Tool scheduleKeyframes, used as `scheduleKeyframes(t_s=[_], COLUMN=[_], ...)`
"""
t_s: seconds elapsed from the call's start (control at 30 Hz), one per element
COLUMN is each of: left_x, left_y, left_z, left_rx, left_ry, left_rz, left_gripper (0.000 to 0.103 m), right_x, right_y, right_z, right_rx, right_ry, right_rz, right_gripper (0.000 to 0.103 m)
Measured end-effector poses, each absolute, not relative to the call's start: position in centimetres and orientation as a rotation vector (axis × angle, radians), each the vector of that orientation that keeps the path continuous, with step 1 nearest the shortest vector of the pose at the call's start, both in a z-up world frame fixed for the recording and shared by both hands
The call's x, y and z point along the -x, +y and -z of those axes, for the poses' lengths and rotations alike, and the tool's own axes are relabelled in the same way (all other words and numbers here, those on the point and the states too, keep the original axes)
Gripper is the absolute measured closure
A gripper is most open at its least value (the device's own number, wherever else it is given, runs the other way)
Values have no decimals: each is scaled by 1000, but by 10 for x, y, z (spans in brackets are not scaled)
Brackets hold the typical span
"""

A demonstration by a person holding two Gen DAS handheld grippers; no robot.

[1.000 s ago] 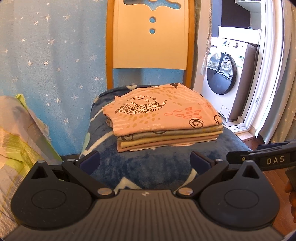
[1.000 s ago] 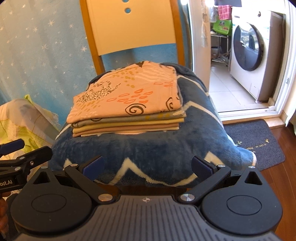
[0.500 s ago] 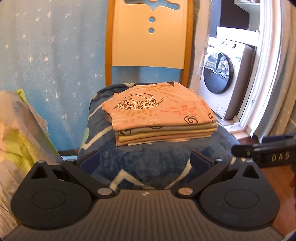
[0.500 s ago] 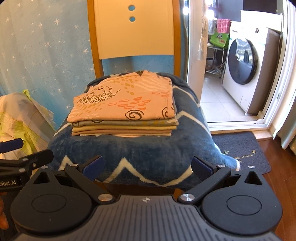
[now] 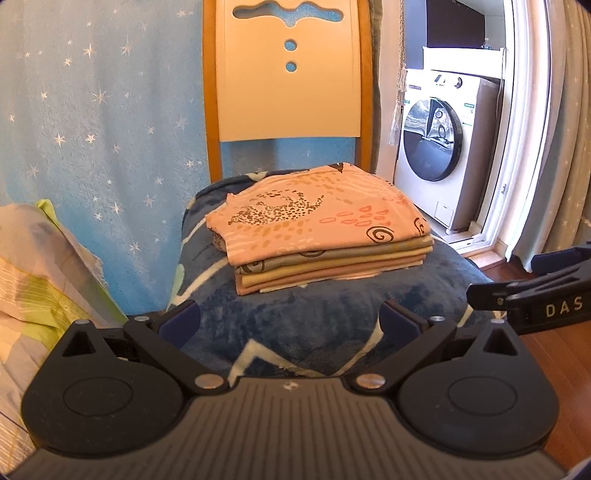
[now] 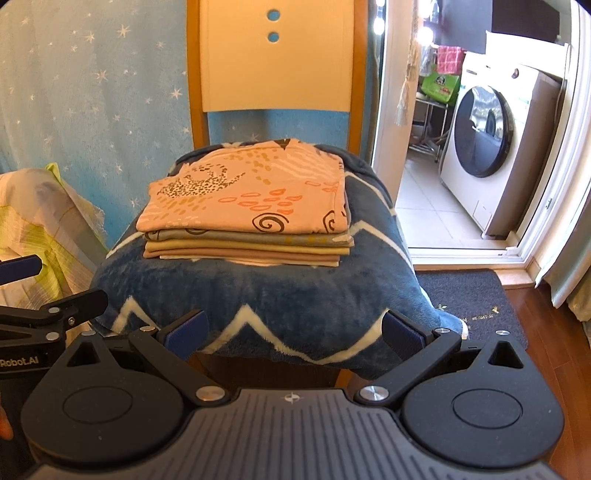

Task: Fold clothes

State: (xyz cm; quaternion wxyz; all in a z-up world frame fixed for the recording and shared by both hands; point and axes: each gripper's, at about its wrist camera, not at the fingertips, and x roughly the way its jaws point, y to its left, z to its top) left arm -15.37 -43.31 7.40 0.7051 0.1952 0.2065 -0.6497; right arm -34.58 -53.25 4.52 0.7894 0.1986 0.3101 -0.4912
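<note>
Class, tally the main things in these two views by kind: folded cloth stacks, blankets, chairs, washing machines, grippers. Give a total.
Folded cloth stack: 1
Blue blanket: 1
Chair: 1
Washing machine: 1
Grippers: 2, the left gripper and the right gripper, both open and empty
Total: 6

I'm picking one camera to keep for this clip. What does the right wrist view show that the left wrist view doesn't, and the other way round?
Only the right wrist view shows the dark doormat, the tiled floor past the doorway, a pink towel, a green bag, and the left tool's side.

Only the left wrist view shows the wavy cutout in the chair back and the right tool's side, marked DAS.

Both show the folded stack of clothes on the blue blanket, the chair, the starry curtain, the washing machine, and an open, empty tool in front.
</note>
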Motion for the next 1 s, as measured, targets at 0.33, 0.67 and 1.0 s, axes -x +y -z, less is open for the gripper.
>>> scheduleKeyframes(t_s=[0.33,0.67,1.0], left_x=[153,158,162], left_y=[-431,-427,-423], left_z=[-79,-79,-82], left_rx=[-435,-422,-414], left_ry=[480,544,528], left_rz=[1416,1432,1421], left_gripper=[1,1,1], right_x=[346,353,355], right_y=[-527,-518,-514], right_z=[-48,-54,-59], right_rx=[-429,-440,-439], right_ry=[667,659,654], right_rz=[1045,1044,1042], right_gripper=[0,0,0])
